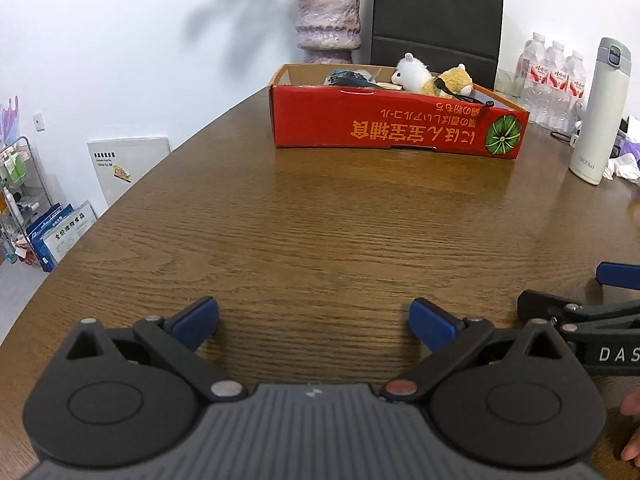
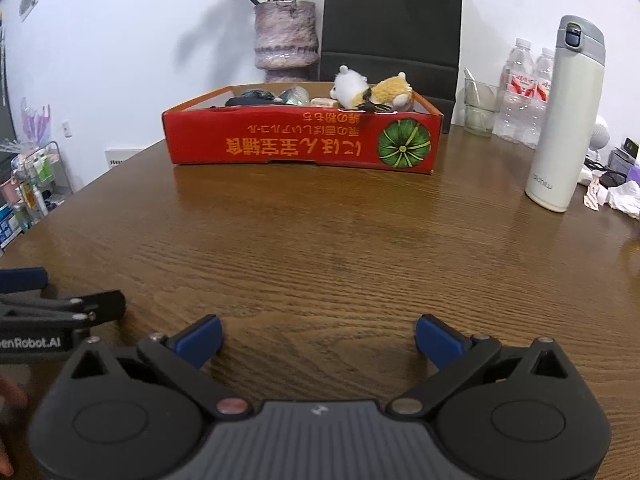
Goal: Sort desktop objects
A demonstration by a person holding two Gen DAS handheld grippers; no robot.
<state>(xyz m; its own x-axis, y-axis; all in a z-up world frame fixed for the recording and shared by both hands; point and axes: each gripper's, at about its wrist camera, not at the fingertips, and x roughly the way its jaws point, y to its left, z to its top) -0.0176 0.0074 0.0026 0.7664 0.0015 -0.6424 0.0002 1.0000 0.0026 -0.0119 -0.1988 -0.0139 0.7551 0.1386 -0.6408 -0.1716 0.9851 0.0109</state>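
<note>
A red cardboard box (image 1: 384, 128) stands at the far side of the wooden table (image 1: 320, 232); it also shows in the right wrist view (image 2: 280, 144). In it lie a white plush alpaca (image 1: 414, 72), a tan plush alpaca (image 1: 454, 80) and dark items (image 1: 352, 78). The plush toys also show in the right wrist view, white (image 2: 350, 86) and tan (image 2: 394, 90). My left gripper (image 1: 314, 320) is open and empty, low over the near table. My right gripper (image 2: 318, 340) is open and empty beside it.
A white thermos (image 2: 564, 120) stands right of the box, with water bottles (image 2: 524, 88), a glass (image 2: 480, 108) and crumpled tissues (image 2: 620, 200) near it. A vase (image 2: 286, 40) and a black bag (image 2: 392, 28) stand behind the box. Shelves and boxes (image 1: 40, 220) are on the floor left.
</note>
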